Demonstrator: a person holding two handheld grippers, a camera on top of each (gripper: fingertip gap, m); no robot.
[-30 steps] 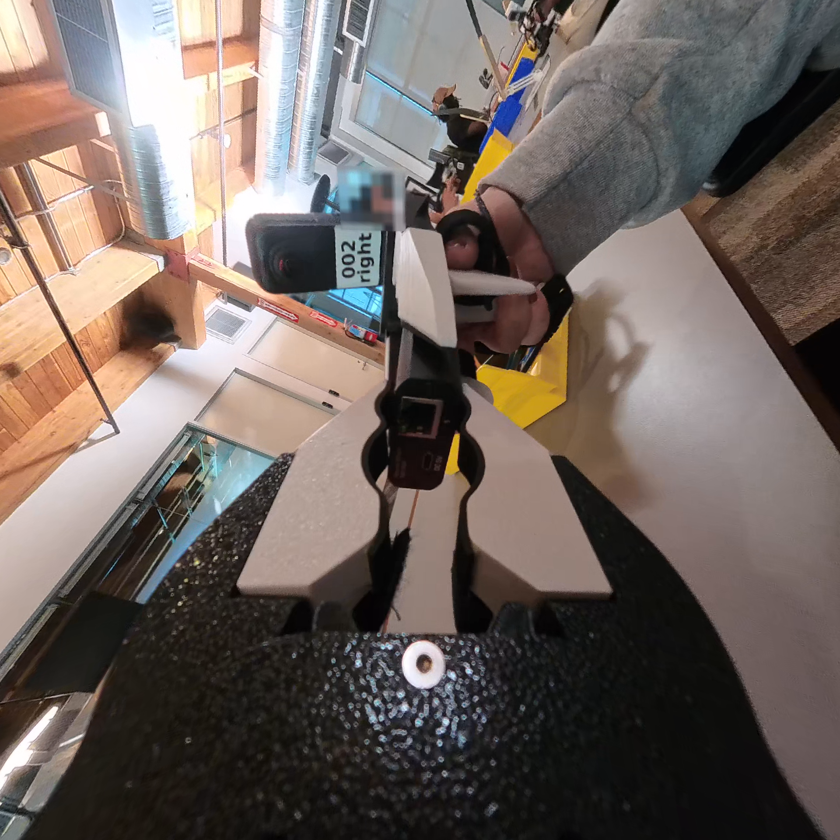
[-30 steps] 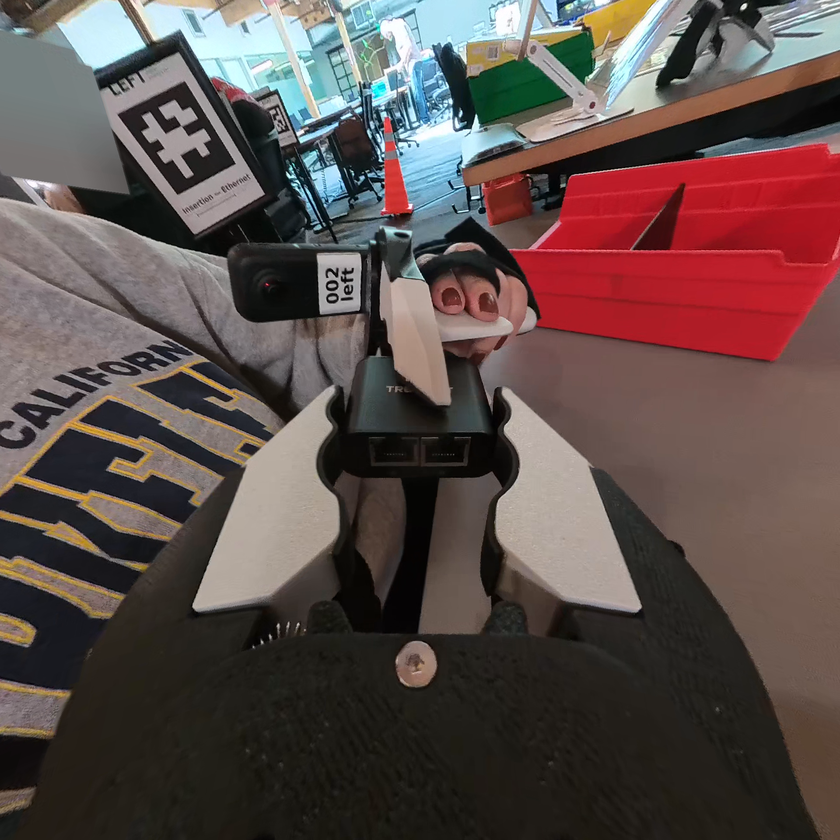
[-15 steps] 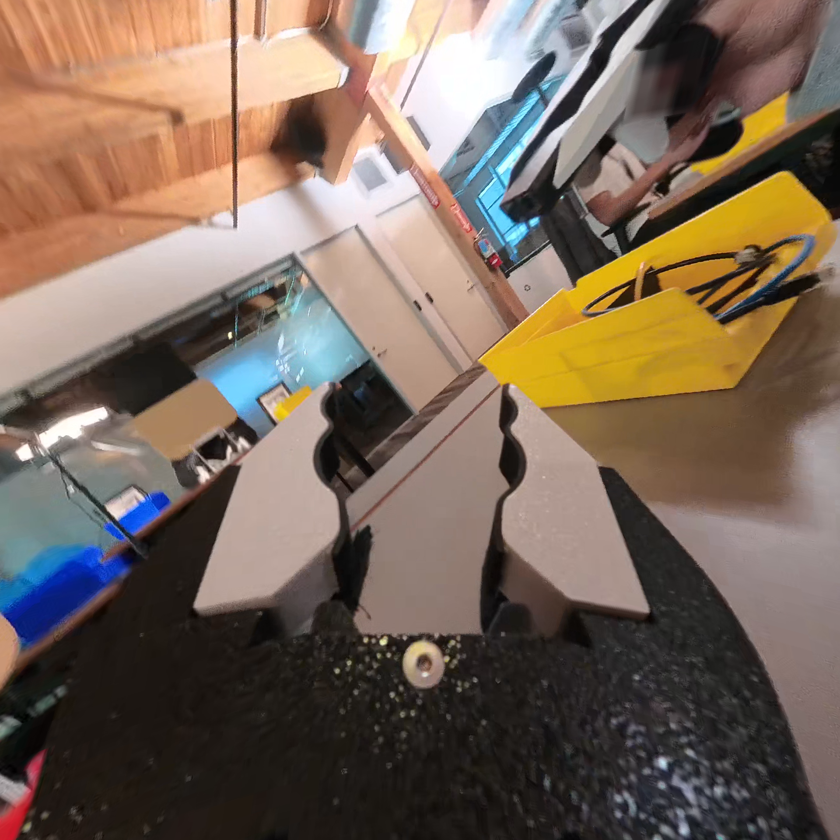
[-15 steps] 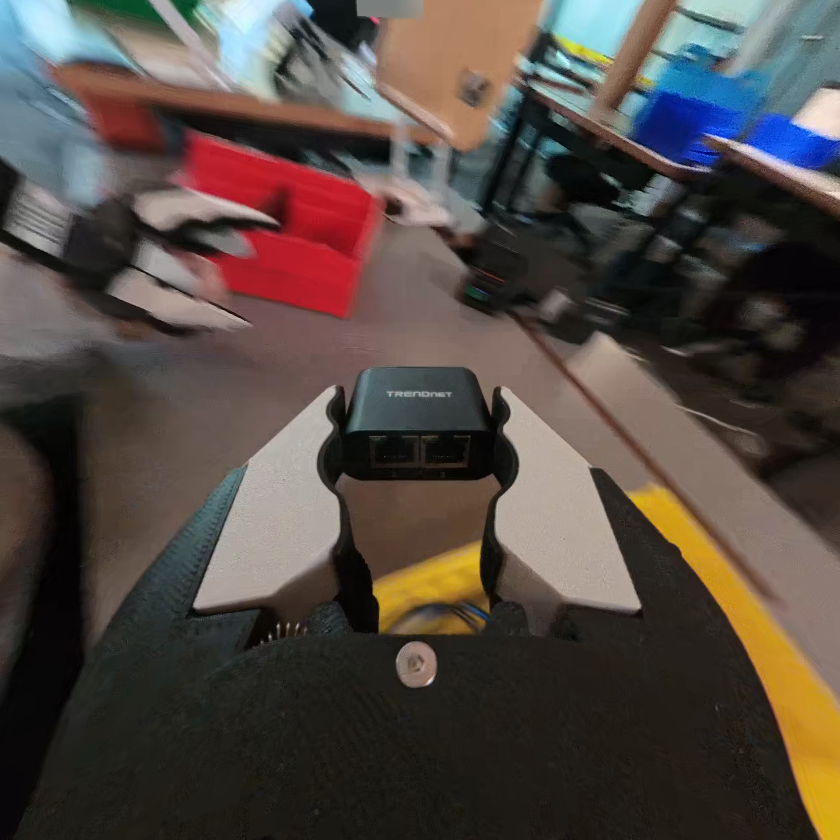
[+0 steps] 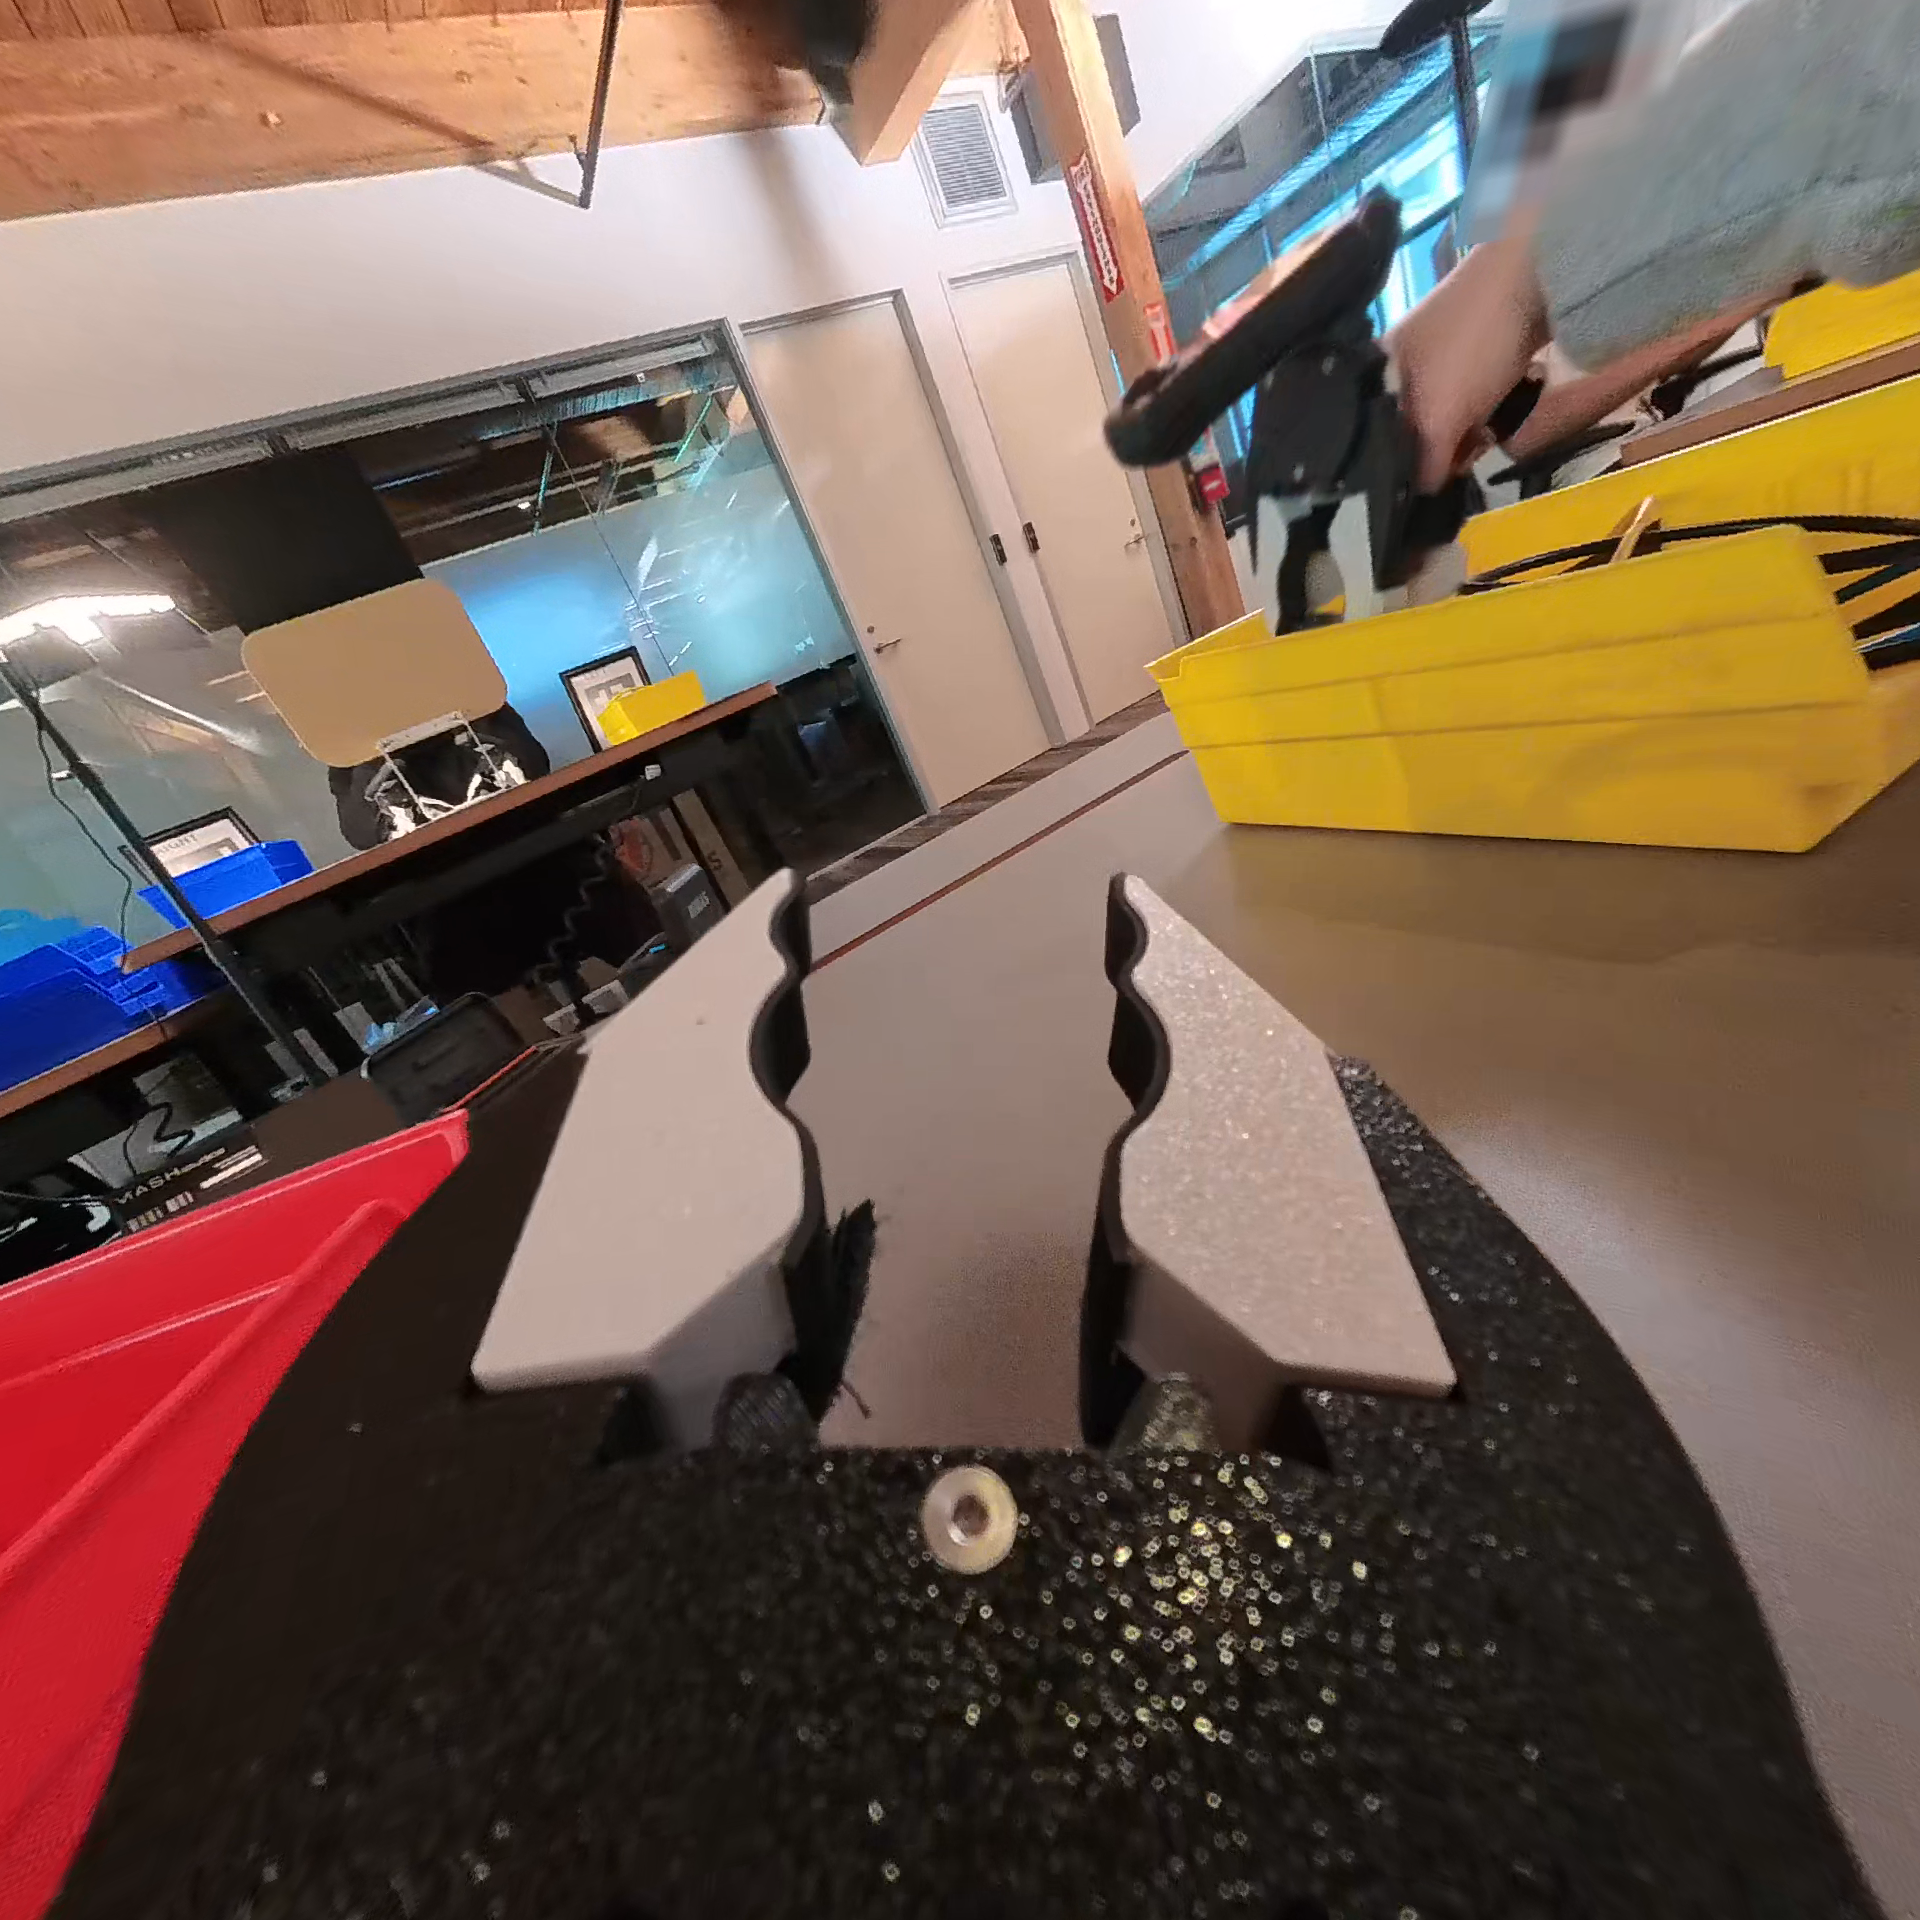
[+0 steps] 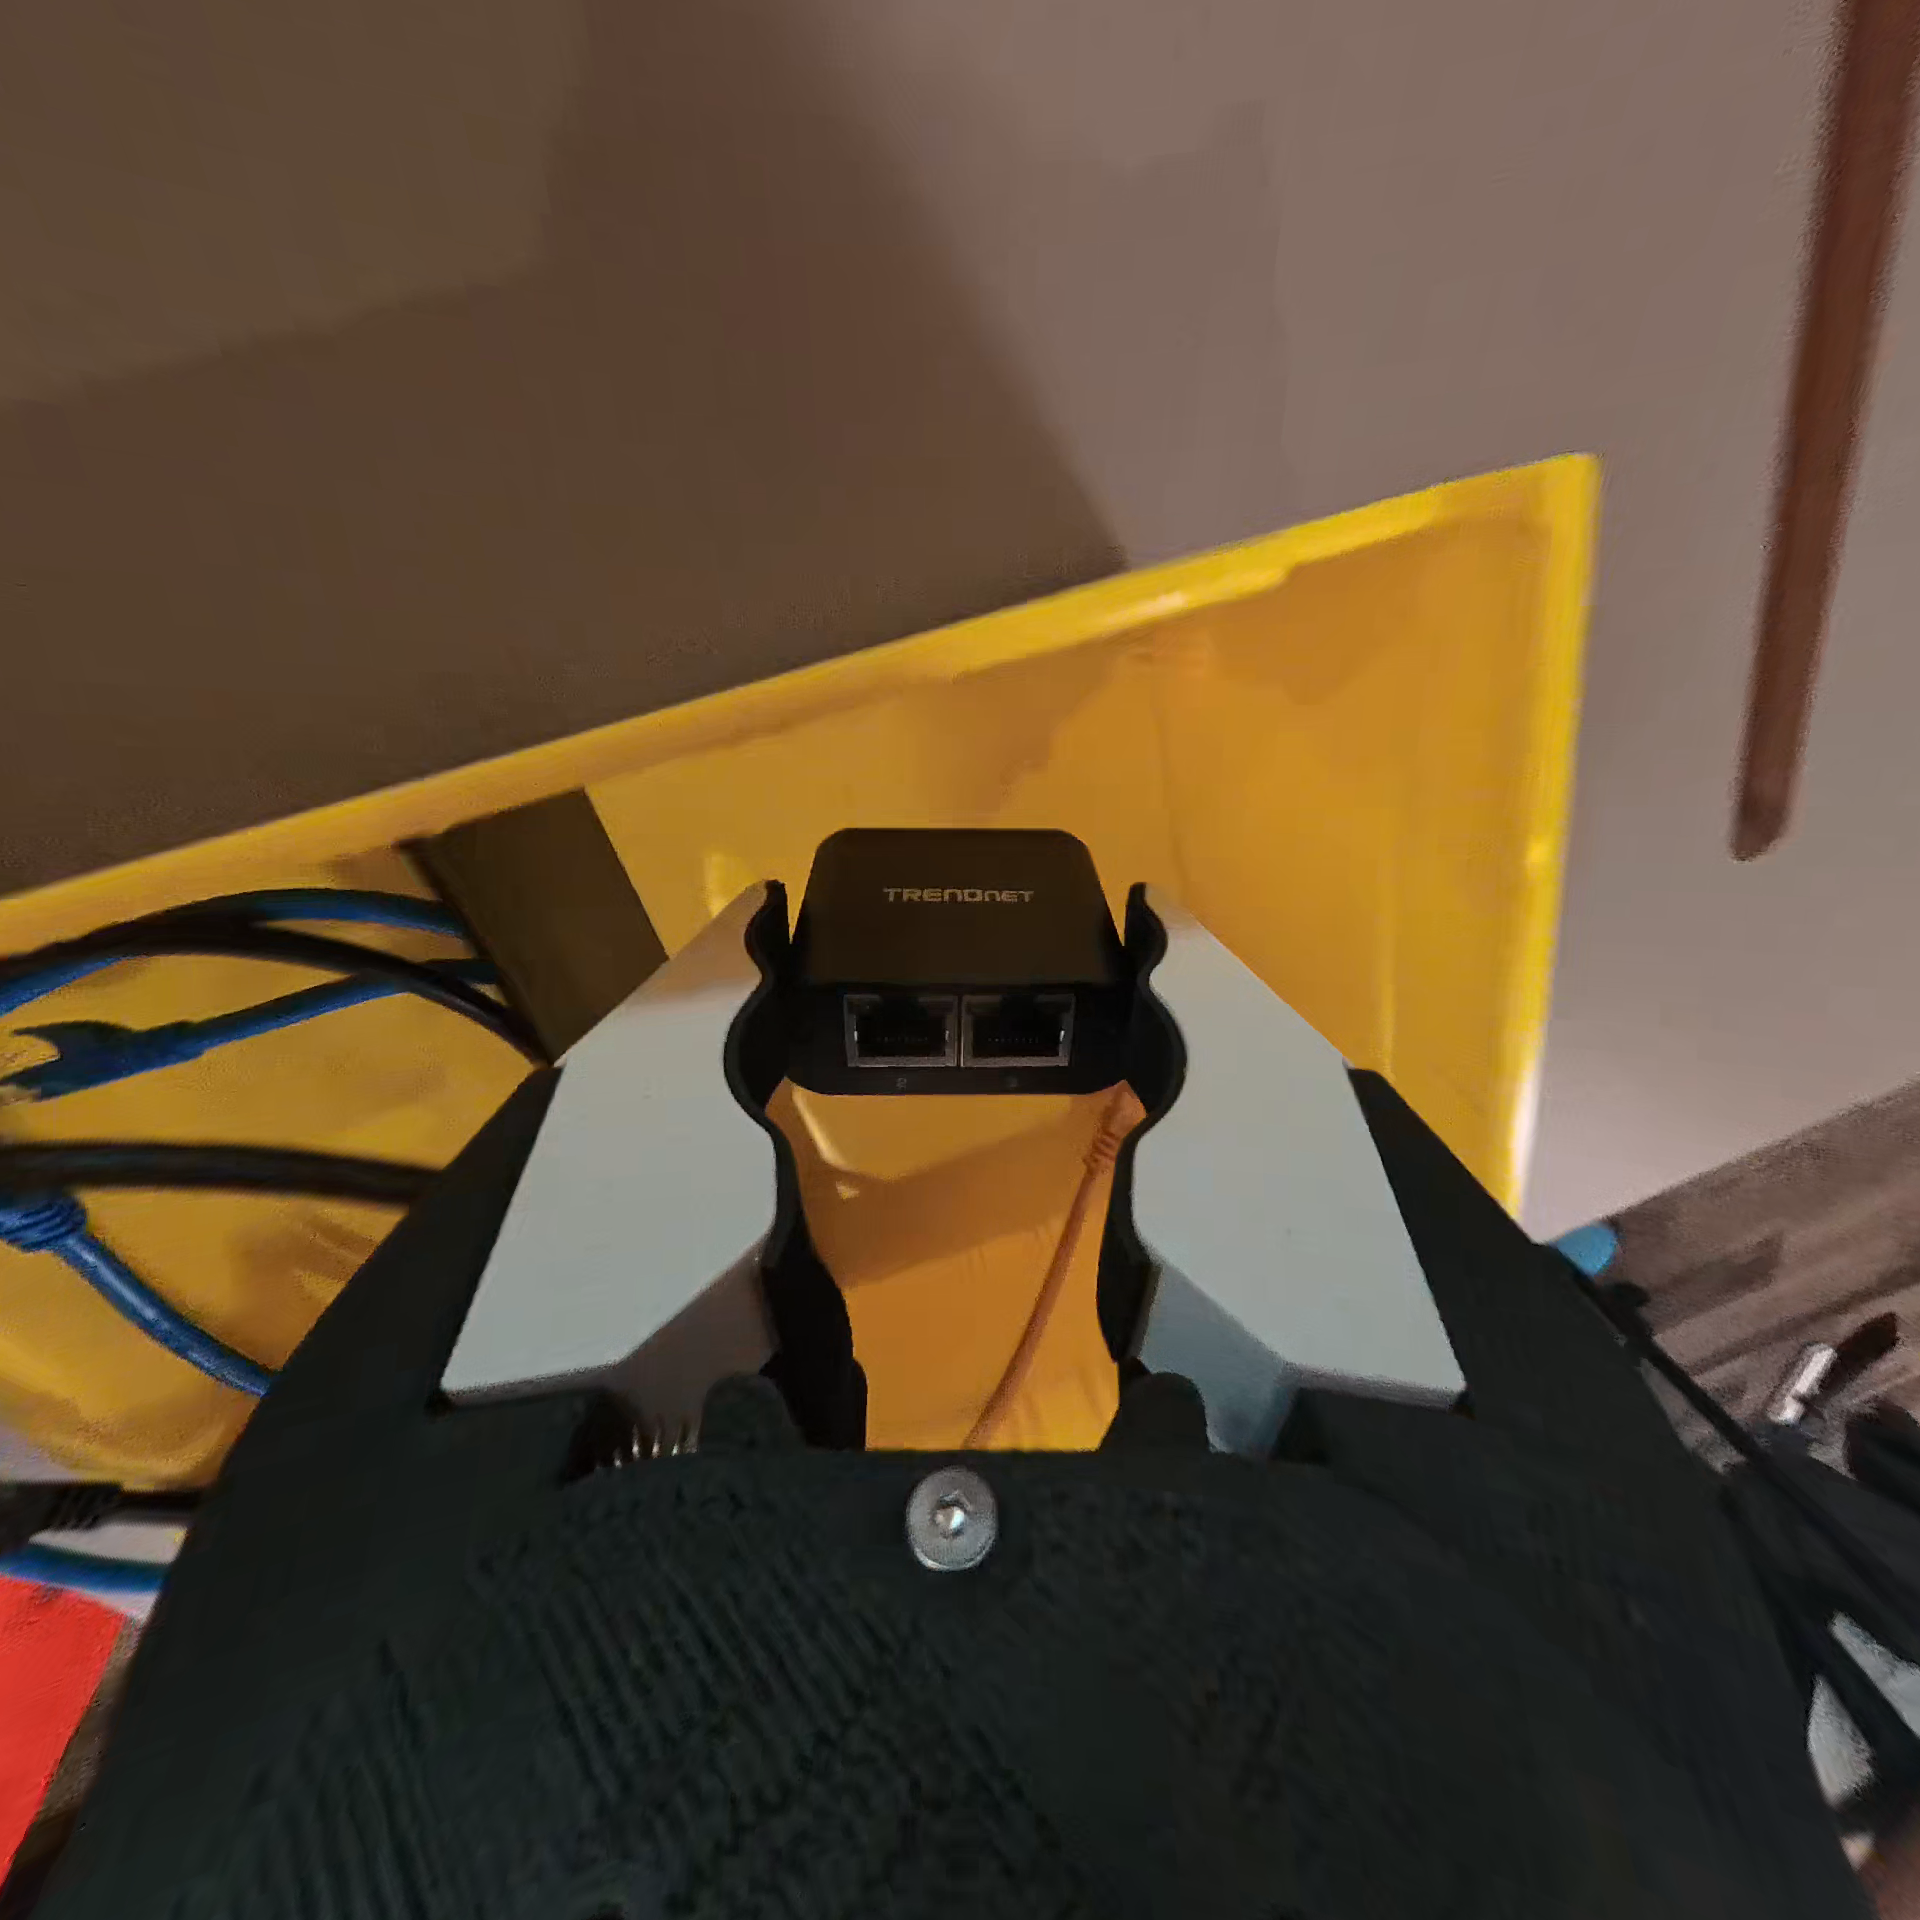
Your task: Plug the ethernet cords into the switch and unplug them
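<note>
My right gripper (image 6: 954, 914) is shut on a small black switch (image 6: 951, 961) with two empty ports facing the camera. It holds the switch above a yellow bin (image 6: 1351, 748) that holds blue cords (image 6: 125, 1039), black cords (image 6: 208, 1179) and a thin orange cord (image 6: 1060, 1247). My left gripper (image 5: 956, 904) is open and empty, low over the grey table (image 5: 1558, 1039). The left wrist view also shows the right gripper (image 5: 1320, 540) at the far rim of the yellow bin (image 5: 1507, 717).
A red bin (image 5: 156, 1382) sits at the left of my left gripper. A red patch (image 6: 42, 1683) shows at the lower left of the right wrist view. Other tables with blue bins (image 5: 83, 987) stand beyond the table edge. A person's grey sleeve (image 5: 1714, 156) reaches over the yellow bin. The left gripper's tips are roughly 35 cm from the right gripper's.
My left gripper let go of the switch, opened and swung down toward the table. My right gripper carried the switch from beside the left gripper to above the yellow bin.
</note>
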